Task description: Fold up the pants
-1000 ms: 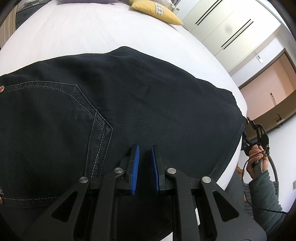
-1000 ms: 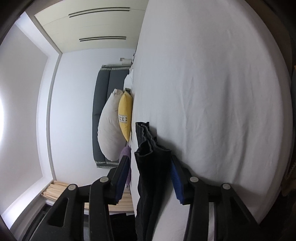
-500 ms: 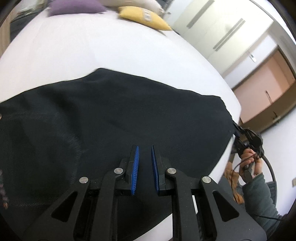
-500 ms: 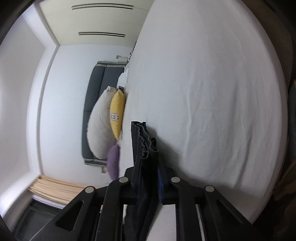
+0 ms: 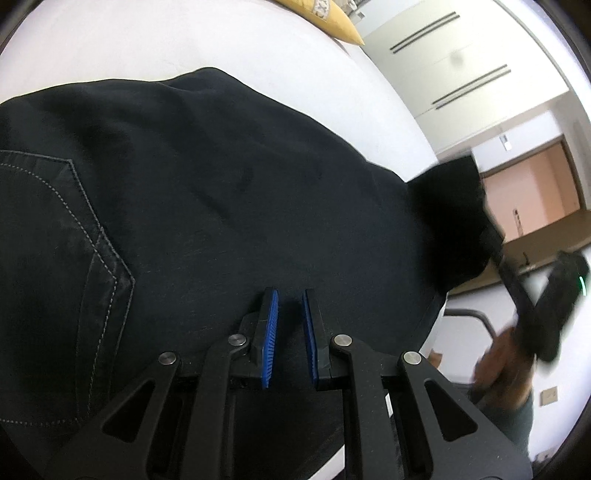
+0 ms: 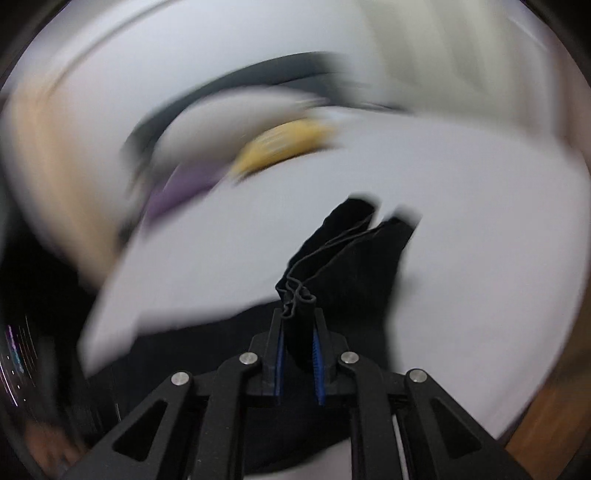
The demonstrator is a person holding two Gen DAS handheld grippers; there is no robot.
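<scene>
Here the pants (image 5: 221, 192) lie spread over the near part of the bed (image 5: 184, 40), dark denim with a stitched back pocket at the left of the left wrist view and the leg running off to the right. The cloth looks soft but fairly thick and weighty, so it will likely sag and drag rather than float, and stacked layers will bunch. Best hold is probably on a hem or seam edge, where the layers stay together.

The right gripper (image 6: 298, 345) has just such a hold: its jaws are clamped on a bunched, layered edge of the leg, which stands up between the blue pads (image 6: 317, 354), and that end is lifted off the bed. This view is heavily blurred. In the left wrist view the raised leg end shows at the far right with the hand (image 5: 506, 362) beneath it.

The left gripper (image 5: 289, 332) hovers over the seat area, jaws nearly together, with nothing between them; whether the tips touch the cloth cannot be told.

A yellow pillow (image 5: 325, 14) lies well beyond.
</scene>
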